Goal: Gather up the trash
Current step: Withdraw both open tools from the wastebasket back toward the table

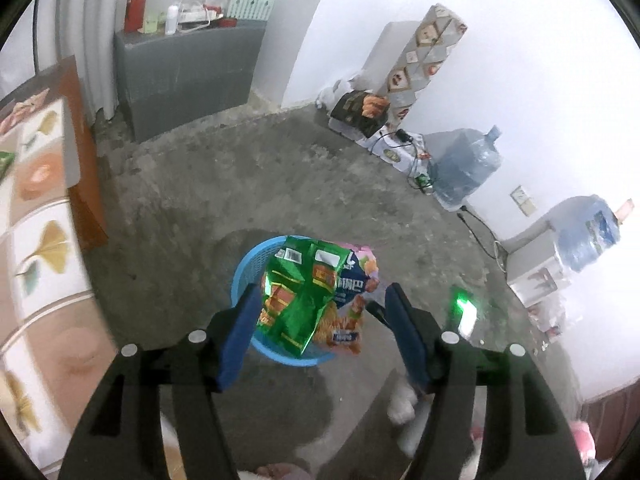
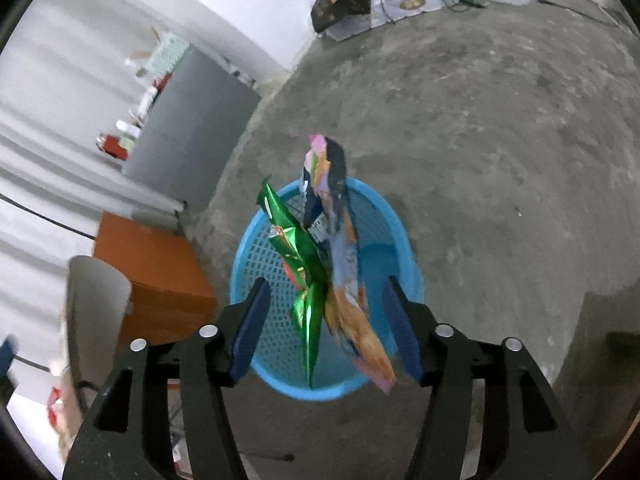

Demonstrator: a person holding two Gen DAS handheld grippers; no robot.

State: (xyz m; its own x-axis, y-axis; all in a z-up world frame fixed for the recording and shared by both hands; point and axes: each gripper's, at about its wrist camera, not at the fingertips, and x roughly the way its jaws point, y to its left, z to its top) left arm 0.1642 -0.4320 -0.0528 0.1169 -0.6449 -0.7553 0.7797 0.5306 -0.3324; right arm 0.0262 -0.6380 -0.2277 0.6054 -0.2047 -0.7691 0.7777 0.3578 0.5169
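1. Left gripper (image 1: 320, 304): I read its fingers as spread apart, with neither blue pad touching a wrapper. Right gripper (image 2: 326, 300): likewise spread, nothing clamped.
2. Trash location: the green snack wrapper (image 1: 298, 300) and the orange-and-blue snack wrapper (image 1: 352, 296) sit between the open fingers in both views, directly over the blue mesh basket (image 1: 248, 264), apparently loose in the air. In the right wrist view the basket fills the 12 o'clock position just ahead of the fingertips.
3. Step in hand, by my judgement: release into the basket. To do it well, I would hold both grippers centred over the basket mouth and keep the fingers wide until both wrappers clear the pads.
4. Risk: light foil may drift; the rim at 6 o'clock is the nearest edge to miss.
5. Count: two wrappers, one basket, two grippers, two water jugs at 3 o'clock in the left wrist view.
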